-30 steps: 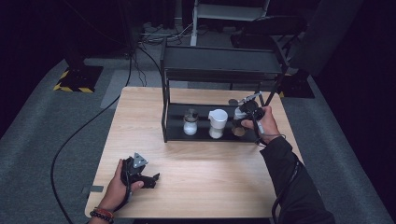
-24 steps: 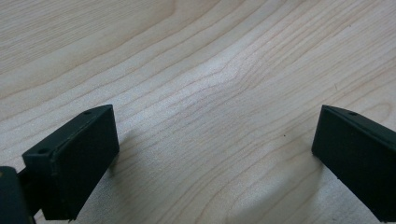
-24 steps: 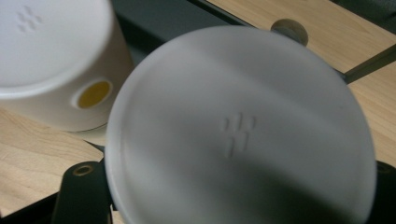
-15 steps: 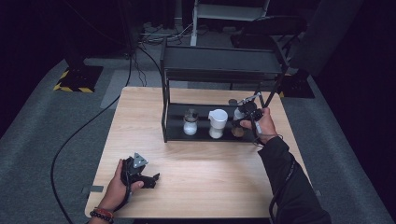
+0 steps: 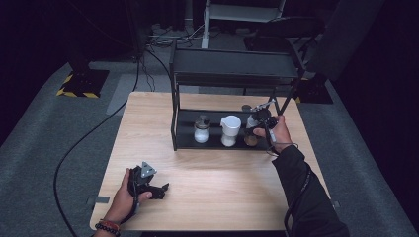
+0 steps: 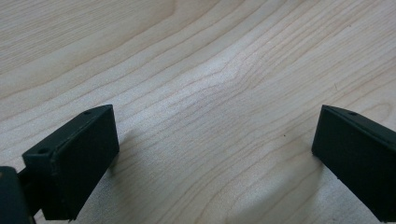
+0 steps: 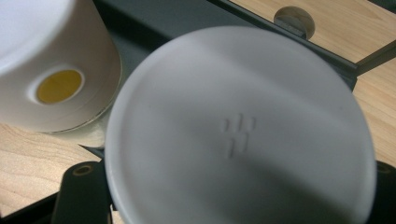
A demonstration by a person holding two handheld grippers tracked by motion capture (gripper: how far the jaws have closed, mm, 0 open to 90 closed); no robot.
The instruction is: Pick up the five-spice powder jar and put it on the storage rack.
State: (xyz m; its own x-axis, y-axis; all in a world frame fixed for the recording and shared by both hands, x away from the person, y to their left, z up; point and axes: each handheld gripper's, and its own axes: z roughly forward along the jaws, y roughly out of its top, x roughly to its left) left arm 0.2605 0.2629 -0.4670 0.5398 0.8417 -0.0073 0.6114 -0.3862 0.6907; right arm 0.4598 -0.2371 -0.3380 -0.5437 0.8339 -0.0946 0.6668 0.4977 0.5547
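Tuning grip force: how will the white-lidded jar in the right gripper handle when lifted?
The jar has a smooth round lid, so it may slip or twist between the right gripper's jaws. It looks small, so probably light. The rack's frame and the white pot stand close; a tilted lift could knock them.

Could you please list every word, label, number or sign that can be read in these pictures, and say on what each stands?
No readable text, number or brand shows in any view.
White lid between the right gripper's jaws: a small embossed mark of short strokes, no letters.
White container beside it: a plain yellow disc, no writing.
Floor: yellow-and-black hazard stripes, no words.
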